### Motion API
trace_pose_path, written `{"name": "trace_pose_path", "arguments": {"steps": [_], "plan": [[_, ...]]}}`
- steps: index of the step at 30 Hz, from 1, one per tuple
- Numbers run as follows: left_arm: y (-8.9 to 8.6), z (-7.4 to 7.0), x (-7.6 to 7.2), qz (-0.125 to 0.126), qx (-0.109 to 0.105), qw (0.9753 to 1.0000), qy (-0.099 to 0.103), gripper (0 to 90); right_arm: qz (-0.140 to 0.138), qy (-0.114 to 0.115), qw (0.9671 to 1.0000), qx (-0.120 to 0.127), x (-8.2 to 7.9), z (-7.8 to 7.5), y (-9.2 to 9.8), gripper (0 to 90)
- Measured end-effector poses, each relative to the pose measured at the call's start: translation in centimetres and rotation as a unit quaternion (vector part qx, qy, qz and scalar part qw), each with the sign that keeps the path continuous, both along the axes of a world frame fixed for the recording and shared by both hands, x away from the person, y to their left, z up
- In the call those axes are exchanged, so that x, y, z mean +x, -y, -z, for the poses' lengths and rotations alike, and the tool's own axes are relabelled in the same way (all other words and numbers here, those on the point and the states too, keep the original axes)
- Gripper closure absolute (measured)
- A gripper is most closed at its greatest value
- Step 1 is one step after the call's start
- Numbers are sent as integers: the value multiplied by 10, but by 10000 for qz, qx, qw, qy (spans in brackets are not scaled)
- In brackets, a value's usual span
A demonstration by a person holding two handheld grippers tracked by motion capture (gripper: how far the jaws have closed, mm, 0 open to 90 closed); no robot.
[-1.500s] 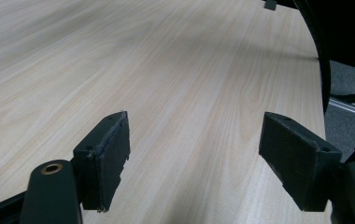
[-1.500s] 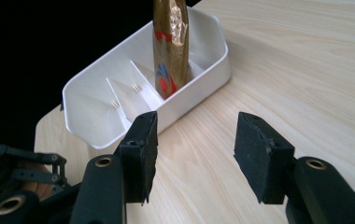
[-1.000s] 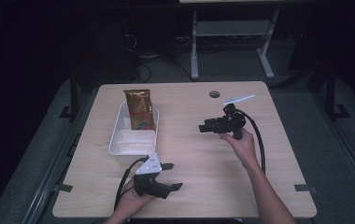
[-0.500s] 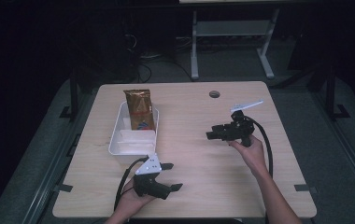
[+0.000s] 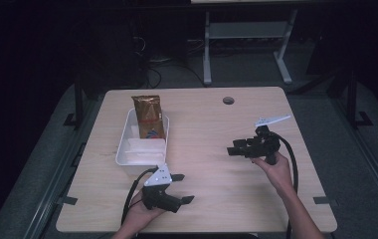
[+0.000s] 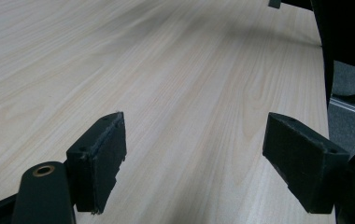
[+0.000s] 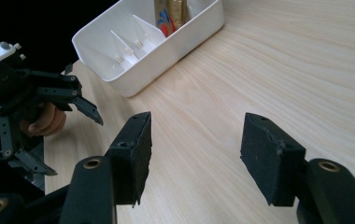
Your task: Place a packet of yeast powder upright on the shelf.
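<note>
A white divided tray [image 5: 127, 155] [image 7: 119, 28] sits on the left part of the wooden table [image 5: 212, 124]. A brown snack bag [image 5: 149, 115] [image 7: 171, 11] stands in its far compartment. My left gripper [image 5: 183, 188] [image 6: 192, 163] rests near the table's front edge, just in front of the tray, open with nothing between its jaws. My right gripper [image 5: 235, 148] [image 7: 194, 158] hovers at the table's right side, pointing left toward the tray, open and empty. In the right gripper view the left gripper [image 7: 73, 100] appears beyond the jaws, beside the tray.
A small round hole [image 5: 228, 100] lies near the table's far edge. Bare wood stretches between the two grippers. A metal frame [image 5: 246, 40] stands on the dark floor behind the table.
My right gripper has drawn back toward me and to the right, away from the tray. The left gripper has not moved.
</note>
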State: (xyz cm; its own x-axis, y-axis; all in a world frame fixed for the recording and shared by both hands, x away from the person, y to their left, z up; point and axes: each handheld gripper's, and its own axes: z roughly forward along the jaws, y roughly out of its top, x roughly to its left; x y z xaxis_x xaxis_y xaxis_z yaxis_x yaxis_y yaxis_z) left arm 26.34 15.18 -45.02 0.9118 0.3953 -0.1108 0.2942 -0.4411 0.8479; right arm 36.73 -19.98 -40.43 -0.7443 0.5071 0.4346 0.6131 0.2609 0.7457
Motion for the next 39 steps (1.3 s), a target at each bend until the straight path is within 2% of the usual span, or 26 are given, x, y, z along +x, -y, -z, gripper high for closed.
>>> {"name": "trace_pose_path", "arguments": {"steps": [20,39], "plan": [[-1,-1,0,-10,19,10000,39,202,57,51,10000,-5,-24,0,21,410],[-2,-1,0,-35,25,10000,18,202,210,-46,9997,67,-46,10,44,393]]}}
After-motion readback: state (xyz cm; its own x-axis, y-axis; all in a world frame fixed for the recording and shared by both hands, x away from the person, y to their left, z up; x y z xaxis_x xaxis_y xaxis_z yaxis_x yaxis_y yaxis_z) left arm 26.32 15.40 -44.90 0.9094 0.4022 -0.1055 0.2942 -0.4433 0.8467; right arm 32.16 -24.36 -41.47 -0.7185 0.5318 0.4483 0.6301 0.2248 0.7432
